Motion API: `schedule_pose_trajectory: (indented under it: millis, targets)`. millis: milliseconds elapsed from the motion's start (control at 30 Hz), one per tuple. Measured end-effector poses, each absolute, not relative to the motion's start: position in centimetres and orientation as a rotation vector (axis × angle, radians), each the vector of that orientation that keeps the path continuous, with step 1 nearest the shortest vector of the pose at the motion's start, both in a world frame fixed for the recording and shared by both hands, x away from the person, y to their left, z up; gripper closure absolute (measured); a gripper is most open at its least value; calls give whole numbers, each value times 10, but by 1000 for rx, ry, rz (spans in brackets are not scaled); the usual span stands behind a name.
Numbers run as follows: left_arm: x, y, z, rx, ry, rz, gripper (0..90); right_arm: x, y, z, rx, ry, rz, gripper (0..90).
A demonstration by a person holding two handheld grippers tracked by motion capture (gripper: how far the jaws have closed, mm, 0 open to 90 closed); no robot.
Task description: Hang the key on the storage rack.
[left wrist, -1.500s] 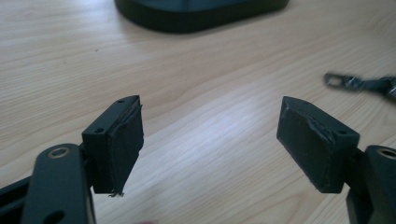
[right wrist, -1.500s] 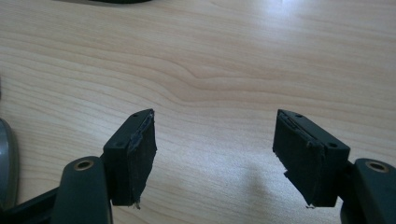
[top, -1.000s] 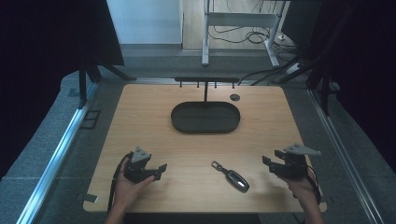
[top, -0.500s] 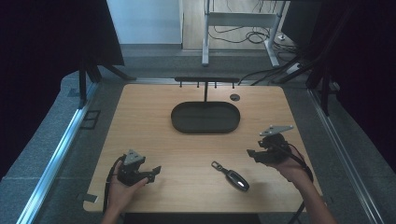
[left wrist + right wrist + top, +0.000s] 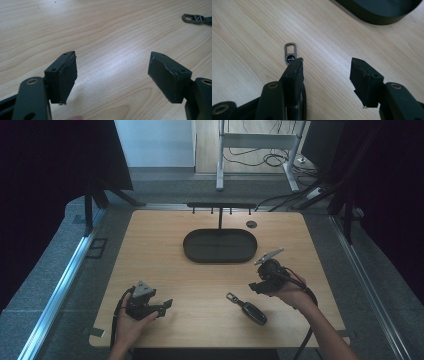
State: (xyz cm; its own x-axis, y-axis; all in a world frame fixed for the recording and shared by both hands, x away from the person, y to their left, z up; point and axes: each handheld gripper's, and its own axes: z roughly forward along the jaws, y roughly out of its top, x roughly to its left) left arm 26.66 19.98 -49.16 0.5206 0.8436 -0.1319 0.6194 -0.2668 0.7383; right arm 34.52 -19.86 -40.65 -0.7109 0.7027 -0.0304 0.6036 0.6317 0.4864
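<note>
A black key fob (image 5: 248,309) with a metal clasp lies on the wooden table, front right of centre. My right gripper (image 5: 255,287) hovers just right of and above it, open, nothing between its jaws, which have just been closing somewhat. In the right gripper view the clasp (image 5: 290,53) peeks out beyond the left jaw of my right gripper (image 5: 327,63). My left gripper (image 5: 166,306) rests open near the front left. In the left gripper view, my left gripper (image 5: 112,60) spans bare wood, with the clasp (image 5: 195,18) far off at the top right.
A black oval tray (image 5: 220,257) sits at the table's middle back, with a thin post and a hooked bar (image 5: 220,206) rising behind it. The tray's rim (image 5: 377,18) lies just beyond my right gripper. A small round grommet (image 5: 251,224) is at the back right.
The right hand has carried its gripper leftward from the table's right edge to just beside the key fob. The left gripper has barely shifted.
</note>
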Motion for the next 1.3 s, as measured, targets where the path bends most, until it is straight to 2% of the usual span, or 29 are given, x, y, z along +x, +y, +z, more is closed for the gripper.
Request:
schedule_pose_trajectory:
  millis: [1000, 1100, 1133, 1300]
  targets:
    - [267, 199, -498, 2029, 1194, 358, 244, 352, -152, -455, 1025, 2869, 401, 574]
    - [268, 199, -498, 2031, 1197, 356, 244, 351, -149, -460, 1022, 2888, 386, 597]
    - [268, 199, -498, 2032, 1198, 356, 244, 351, -147, -464, 1014, 2909, 365, 633]
    - [268, 199, -499, 2033, 1202, 356, 244, 351, -144, -469, 1019, 2919, 352, 664]
